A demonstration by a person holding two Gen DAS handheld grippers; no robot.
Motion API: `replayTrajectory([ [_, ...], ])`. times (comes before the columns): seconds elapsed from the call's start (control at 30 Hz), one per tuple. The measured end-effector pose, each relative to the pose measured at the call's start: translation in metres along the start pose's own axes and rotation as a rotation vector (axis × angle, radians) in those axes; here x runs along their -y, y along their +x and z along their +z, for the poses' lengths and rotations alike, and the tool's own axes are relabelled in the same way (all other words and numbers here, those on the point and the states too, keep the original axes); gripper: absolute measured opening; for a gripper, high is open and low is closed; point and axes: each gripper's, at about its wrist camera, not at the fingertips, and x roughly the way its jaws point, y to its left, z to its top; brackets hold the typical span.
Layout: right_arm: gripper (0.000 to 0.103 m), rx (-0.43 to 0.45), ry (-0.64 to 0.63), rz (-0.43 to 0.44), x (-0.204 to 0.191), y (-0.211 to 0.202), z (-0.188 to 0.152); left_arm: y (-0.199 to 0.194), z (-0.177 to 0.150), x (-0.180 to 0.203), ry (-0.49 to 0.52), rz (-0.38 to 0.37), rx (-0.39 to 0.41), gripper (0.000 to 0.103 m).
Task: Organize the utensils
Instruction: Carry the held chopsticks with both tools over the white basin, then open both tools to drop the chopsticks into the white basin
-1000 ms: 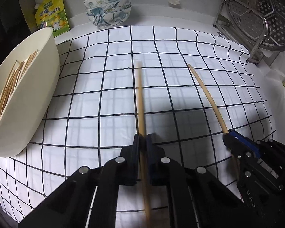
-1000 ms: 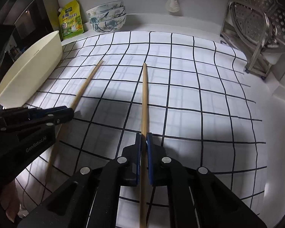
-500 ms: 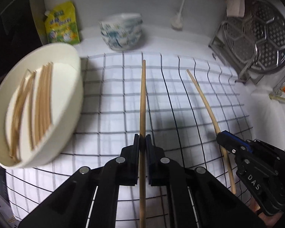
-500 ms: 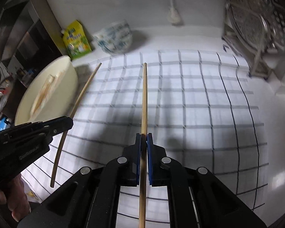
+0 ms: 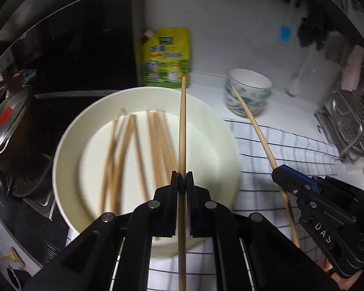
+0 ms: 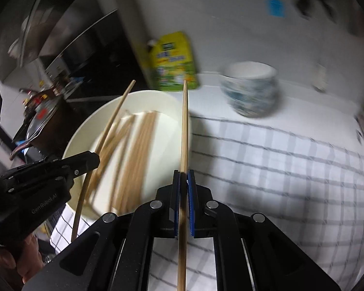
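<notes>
Two grippers are showing — the left gripper (image 5: pixel 182 181) and the right gripper (image 6: pixel 184 181) — each pinching one chopstick (image 5: pixel 182 126) (image 6: pixel 185 126), two in all. One white bowl (image 5: pixel 68 140) is holding a blurred heap of loose chopsticks (image 5: pixel 133 150), too smeared to count. One yellow pouch (image 5: pixel 167 58) and one stack of patterned bowls (image 5: pixel 248 92) are standing behind; one checked cloth (image 5: pixel 291 150) is lying flat, one lidded pot (image 5: pixel 9 121) sitting left.

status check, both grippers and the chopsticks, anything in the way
Left gripper shut on one chopstick, right gripper shut on another chopstick. Both over the white bowl holding loose chopsticks. Nothing in the way.
</notes>
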Motion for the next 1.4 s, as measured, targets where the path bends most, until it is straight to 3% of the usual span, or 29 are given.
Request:
replayTrajectory([
  [0.3,0.006,-0.068,-0.07,0.052,-0.058,0.068,0.044,0.036,0.021,-0.062,-0.044,0.069,-0.036,0.007],
  [0.67,0.006,-0.182,-0.009,0.049,-0.068,0.11,0.039,0.075,0.021,-0.09,-0.06,0.06,-0.099,0.008],
  [0.8,0.006,-0.184,0.005,0.042,-0.065,0.111,0.036,0.077,0.017,-0.093,-0.058,0.067,-0.107,0.008],
  [0.87,0.006,-0.169,0.013,0.043,-0.064,0.108,0.036,0.075,0.016,-0.095,-0.06,0.07,-0.113,0.02],
  [0.93,0.014,-0.139,0.012,0.033,-0.064,0.1,0.039,0.069,0.016,-0.099,-0.075,0.072,-0.106,0.049],
  [1.0,0.019,-0.11,0.005,0.022,-0.067,0.09,0.04,0.059,0.016,-0.103,-0.091,0.074,-0.08,0.062],
  [1.4,0.026,-0.078,0.008,-0.036,-0.075,0.051,0.029,0.026,0.014,-0.101,-0.101,0.06,-0.066,0.066],
])
